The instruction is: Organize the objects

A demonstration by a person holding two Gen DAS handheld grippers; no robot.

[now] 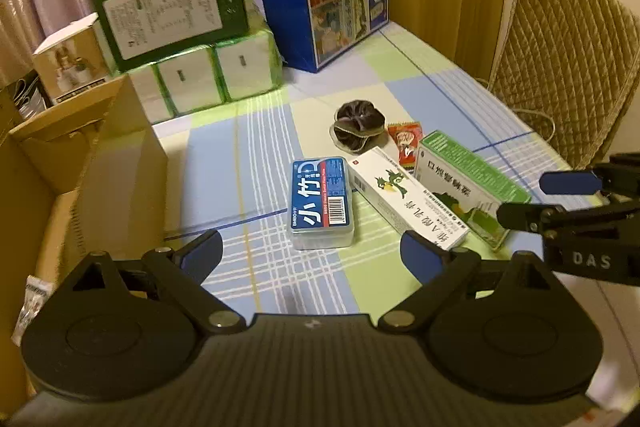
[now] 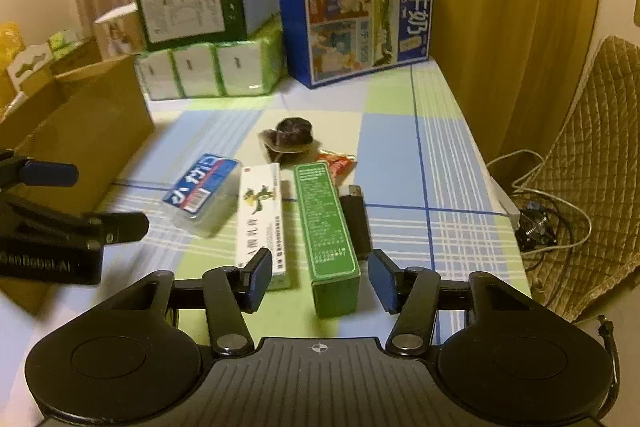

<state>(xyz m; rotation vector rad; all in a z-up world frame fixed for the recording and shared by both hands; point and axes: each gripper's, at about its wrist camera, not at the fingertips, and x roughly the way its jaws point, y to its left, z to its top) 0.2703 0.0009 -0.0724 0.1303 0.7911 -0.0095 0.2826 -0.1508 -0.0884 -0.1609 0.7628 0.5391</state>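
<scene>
Nearest to us, the right gripper (image 2: 320,277) stands with its blue-padded fingers spread wide, holding nothing, the near end of the green box (image 2: 326,227) between them without touching either pad. We take that long cardboard carton as our landmark; its top face carries fine white print too small to read.

Just left of it on the desk (image 2: 400,147) lies a long white box (image 2: 262,217) with a green dragon figure and Chinese lettering. Further left, the clear plastic case (image 1: 323,203) with rounded corners shows a blue label, large white characters and a barcode. The left gripper (image 1: 312,253) hovers at the near end of that case, its fingers also wide apart and empty. Lettering on its body reads roughly "GenRobot.AI" in the right wrist view; the right one shows "DAS".

Touching the green box's right side is a black USB stick (image 2: 355,223) with a metal plug. Beyond the box's far end sits a red crinkled packet (image 2: 338,161), then a dark, gathered fabric scrunchie (image 2: 290,137).

Far left stands an open brown cardboard carton (image 1: 100,163). Furthest back, wrapped tissue packs (image 2: 208,69), a dark green carton (image 2: 192,7) and a glossy blue milk case (image 2: 360,15) marked "纯牛奶".
</scene>
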